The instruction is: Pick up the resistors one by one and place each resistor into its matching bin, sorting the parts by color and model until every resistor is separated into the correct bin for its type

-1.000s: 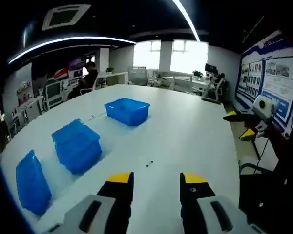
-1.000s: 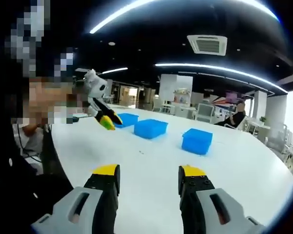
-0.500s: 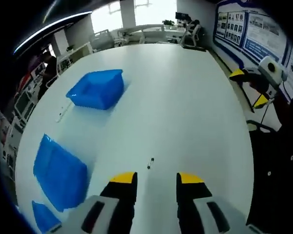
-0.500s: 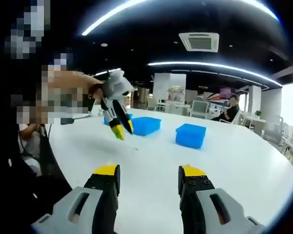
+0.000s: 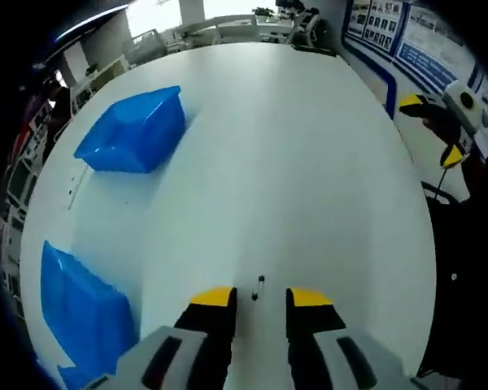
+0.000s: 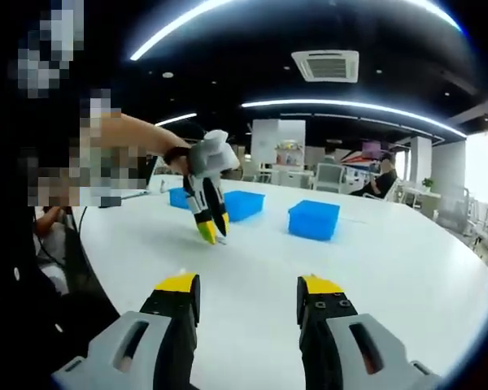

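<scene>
Setting: open-plan office or training hall. I stand at a large white table (image 5: 309,146) bearing blue plastic bins (image 6: 314,220). Overhead, in my right gripper view: dark ceiling, curved strip lights (image 6: 350,106), one square air-conditioning vent (image 6: 325,65). Beyond the table: desks with monitors and office chairs (image 5: 305,20), a seated person (image 6: 388,171), a potted plant (image 6: 427,184), bright windows. One wall carries blue-and-white poster boards (image 5: 419,53).

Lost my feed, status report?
Left tool open, poised over resistor on table. Right tool open, empty. Blue bins apart, nothing blocking.
</scene>
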Demonstrator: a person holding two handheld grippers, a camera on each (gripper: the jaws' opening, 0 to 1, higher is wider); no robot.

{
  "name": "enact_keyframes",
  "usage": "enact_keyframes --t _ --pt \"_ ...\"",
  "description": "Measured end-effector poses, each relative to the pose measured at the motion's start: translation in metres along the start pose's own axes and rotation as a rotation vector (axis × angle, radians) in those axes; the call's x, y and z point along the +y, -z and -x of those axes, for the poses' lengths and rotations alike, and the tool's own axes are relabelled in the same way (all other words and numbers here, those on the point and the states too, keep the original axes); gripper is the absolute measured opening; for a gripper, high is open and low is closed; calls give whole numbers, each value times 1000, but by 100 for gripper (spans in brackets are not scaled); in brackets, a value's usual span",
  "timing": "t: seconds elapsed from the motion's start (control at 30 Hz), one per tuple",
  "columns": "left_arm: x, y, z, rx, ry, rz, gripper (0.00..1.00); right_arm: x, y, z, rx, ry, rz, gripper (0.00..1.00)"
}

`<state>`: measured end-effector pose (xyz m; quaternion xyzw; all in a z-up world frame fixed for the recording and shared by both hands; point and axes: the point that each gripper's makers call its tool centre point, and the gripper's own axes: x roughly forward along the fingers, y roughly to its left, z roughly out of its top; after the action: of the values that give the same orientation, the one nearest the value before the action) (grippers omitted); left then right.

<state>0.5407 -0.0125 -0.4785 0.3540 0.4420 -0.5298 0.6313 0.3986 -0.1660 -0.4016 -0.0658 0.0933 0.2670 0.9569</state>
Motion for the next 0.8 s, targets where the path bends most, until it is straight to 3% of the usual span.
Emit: enact_keyframes --t 0.07,0.47,0.8 --pt "-3 -1 -1 -4 35 -4 25 0 1 -1 3 0 1 49" --pt "8 1 -5 -13 20 2 15 1 1 -3 2 -5 -1 49" --pt "-1 2 -6 11 28 -22 4 1 0 -3 -2 -7 -1 49"
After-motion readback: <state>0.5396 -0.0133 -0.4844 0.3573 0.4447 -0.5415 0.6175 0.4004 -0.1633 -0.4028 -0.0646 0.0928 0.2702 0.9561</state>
